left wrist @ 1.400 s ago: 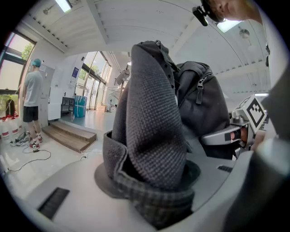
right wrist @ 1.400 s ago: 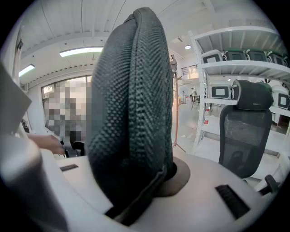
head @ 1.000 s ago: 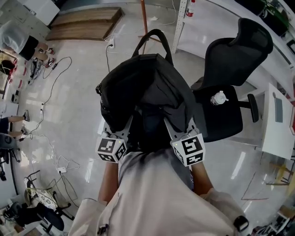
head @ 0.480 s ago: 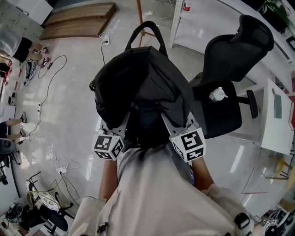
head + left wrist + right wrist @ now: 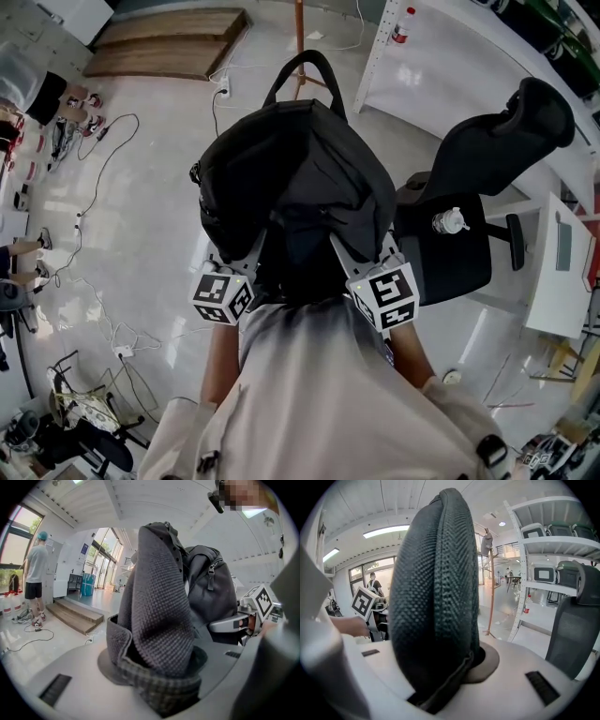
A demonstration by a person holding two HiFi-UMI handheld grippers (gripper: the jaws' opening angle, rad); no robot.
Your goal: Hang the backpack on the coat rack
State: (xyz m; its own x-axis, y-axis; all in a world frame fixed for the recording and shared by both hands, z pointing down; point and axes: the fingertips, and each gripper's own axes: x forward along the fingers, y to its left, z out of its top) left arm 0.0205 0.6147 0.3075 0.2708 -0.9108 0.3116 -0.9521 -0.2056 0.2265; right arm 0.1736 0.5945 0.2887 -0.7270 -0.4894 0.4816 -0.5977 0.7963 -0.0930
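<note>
A black backpack (image 5: 291,178) hangs in the air in front of me, its top handle (image 5: 305,66) pointing away. My left gripper (image 5: 249,255) is shut on a grey padded shoulder strap (image 5: 159,606), which fills the left gripper view. My right gripper (image 5: 349,251) is shut on the other dark mesh strap (image 5: 433,597). In the head view the bag hides both sets of jaws and only the marker cubes show. The coat rack (image 5: 300,28) is an orange pole standing beyond the bag; its pole (image 5: 491,597) also rises in the right gripper view, apart from the bag.
A black office chair (image 5: 469,216) with a plastic bottle (image 5: 448,222) on its seat stands to the right. White shelving (image 5: 394,37) is next to the rack, a white desk (image 5: 561,272) is far right. Cables (image 5: 103,178) and a wooden platform (image 5: 164,42) lie left. A person (image 5: 35,573) stands far left.
I have carried the backpack across the floor toward the rack; the chair has slid to the right in the head view. Both grippers still hold the straps.
</note>
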